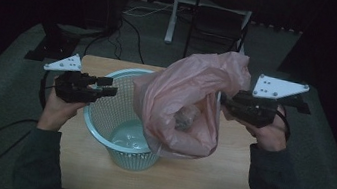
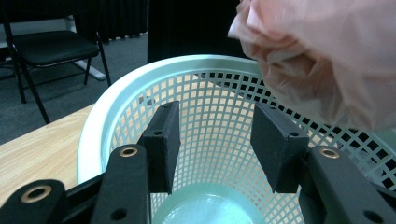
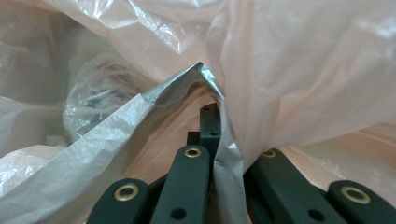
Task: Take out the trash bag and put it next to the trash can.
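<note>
Pinched shut on pink bag (image 1: 191, 98), right hand-held gripper (image 1: 223, 102); left hand-held gripper (image 1: 111, 88) agape, empty; bag contents blurred.

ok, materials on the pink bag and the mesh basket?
Pink bag: thin plastic film, semi-translucent, glossy; it crinkles and lets dim contents show through. Mesh basket: looks like moulded rigid plastic, pale teal, smooth, slightly shiny rim, regular square holes. Right claw pinches the bag's edge.
</note>
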A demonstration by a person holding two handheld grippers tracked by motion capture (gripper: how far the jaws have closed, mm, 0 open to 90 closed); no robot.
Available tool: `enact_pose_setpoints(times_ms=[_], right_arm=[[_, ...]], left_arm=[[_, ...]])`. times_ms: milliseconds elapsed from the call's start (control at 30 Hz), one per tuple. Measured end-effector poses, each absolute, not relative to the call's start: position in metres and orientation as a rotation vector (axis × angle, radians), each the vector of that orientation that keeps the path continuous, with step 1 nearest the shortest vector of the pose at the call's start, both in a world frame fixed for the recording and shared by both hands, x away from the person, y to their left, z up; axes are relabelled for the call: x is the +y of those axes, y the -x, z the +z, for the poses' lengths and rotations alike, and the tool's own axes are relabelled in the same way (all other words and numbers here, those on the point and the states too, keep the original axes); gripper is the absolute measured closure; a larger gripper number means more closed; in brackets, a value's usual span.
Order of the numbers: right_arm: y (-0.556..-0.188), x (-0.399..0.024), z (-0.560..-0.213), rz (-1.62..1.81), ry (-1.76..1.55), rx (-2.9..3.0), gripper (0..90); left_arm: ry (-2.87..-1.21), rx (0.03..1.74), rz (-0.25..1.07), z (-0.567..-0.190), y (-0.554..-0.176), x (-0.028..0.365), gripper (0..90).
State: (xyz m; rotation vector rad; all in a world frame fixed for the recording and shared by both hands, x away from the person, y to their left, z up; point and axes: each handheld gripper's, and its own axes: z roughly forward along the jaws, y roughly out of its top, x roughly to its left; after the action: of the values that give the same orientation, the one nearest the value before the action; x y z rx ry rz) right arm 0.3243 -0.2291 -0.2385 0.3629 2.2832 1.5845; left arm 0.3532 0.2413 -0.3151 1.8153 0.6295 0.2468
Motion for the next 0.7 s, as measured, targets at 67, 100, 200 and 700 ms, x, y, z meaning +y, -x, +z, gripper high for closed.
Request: enact_pose_setpoints(times_ms=[67, 100, 200, 700], right_arm=[[-0.325, -0.234, -0.241, 1.564, -0.380, 2.293, 89.0], [-0.325, -0.236, -0.242, 1.552, -0.388, 2.297, 89.0], [-0.325, -0.239, -0.243, 1.549, -0.396, 2.296, 89.0], [-0.320, -0.274, -0.240, 1.504, -0.480, 2.262, 89.1]], left_arm=[[-1.819, 0.628, 0.245, -0.315, -0.353, 0.240, 52.5], [-1.820, 0.625, 0.245, -0.315, -0.353, 0.240, 52.5], [-1.825, 0.620, 0.247, -0.314, -0.353, 0.240, 52.5], [-1.820, 0.619, 0.244, -0.314, -0.352, 0.240, 52.5]])
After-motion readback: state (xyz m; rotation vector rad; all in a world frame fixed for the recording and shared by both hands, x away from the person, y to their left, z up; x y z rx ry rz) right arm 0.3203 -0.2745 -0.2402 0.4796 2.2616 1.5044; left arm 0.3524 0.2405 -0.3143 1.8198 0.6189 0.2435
